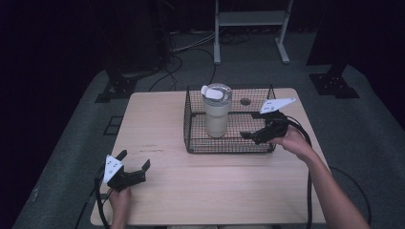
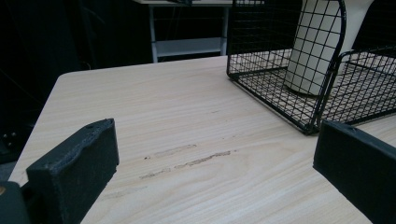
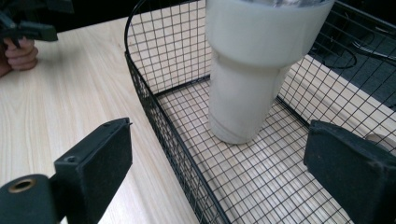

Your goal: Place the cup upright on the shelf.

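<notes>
Right gripper [image 1: 253, 132] poised over wire basket [image 1: 191, 143] rim, jaws spread wide, aimed at upright tumbler [image 1: 216, 114] inside. Left gripper [image 1: 135, 162] low over table [image 1: 215, 186], also wide. Tumbler top cropped in both gripper views.

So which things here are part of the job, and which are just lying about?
In the job:
tumbler, upright in the basket
wire basket
right gripper, open, at the basket
left gripper, open, apart

Lying about:
floor cables
white frame
</notes>
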Tool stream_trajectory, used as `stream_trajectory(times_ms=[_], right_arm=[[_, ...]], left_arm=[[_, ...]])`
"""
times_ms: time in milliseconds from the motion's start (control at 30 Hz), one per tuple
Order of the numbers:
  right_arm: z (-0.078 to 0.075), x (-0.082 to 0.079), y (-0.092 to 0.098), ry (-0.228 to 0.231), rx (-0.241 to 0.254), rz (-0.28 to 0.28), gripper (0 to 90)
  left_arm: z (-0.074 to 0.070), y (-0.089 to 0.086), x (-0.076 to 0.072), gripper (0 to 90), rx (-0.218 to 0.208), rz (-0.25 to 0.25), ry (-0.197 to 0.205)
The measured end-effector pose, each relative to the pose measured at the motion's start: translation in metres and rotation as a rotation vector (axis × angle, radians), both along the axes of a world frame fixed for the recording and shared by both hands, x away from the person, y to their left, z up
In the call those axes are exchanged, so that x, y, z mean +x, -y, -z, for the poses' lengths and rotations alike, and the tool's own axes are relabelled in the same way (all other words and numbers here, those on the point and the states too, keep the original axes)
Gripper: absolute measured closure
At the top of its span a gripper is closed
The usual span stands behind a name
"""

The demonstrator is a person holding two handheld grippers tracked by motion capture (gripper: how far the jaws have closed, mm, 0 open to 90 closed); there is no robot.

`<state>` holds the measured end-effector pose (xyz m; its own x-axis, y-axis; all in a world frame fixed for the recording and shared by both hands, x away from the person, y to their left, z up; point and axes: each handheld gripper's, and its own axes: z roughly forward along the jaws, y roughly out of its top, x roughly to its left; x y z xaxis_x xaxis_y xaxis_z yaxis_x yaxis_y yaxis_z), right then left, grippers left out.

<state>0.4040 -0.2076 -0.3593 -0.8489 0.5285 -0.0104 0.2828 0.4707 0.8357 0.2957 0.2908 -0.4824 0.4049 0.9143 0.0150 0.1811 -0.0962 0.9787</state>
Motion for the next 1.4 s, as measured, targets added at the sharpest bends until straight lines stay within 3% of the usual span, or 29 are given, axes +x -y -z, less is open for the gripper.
stream_trajectory(times_ms=[600, 1400], right_arm=[[0.013, -0.027, 0.013, 0.000, -0.008, -0.012, 7.3], [0.038, -0.060, 0.037, -0.008, 0.041, 0.005, 7.3]], left_arm=[[0.000, 0.000, 0.000, 0.0, 0.000, -0.001, -0.001], [0.000, 0.002, -0.001, 0.0, 0.011, 0.001, 0.001]])
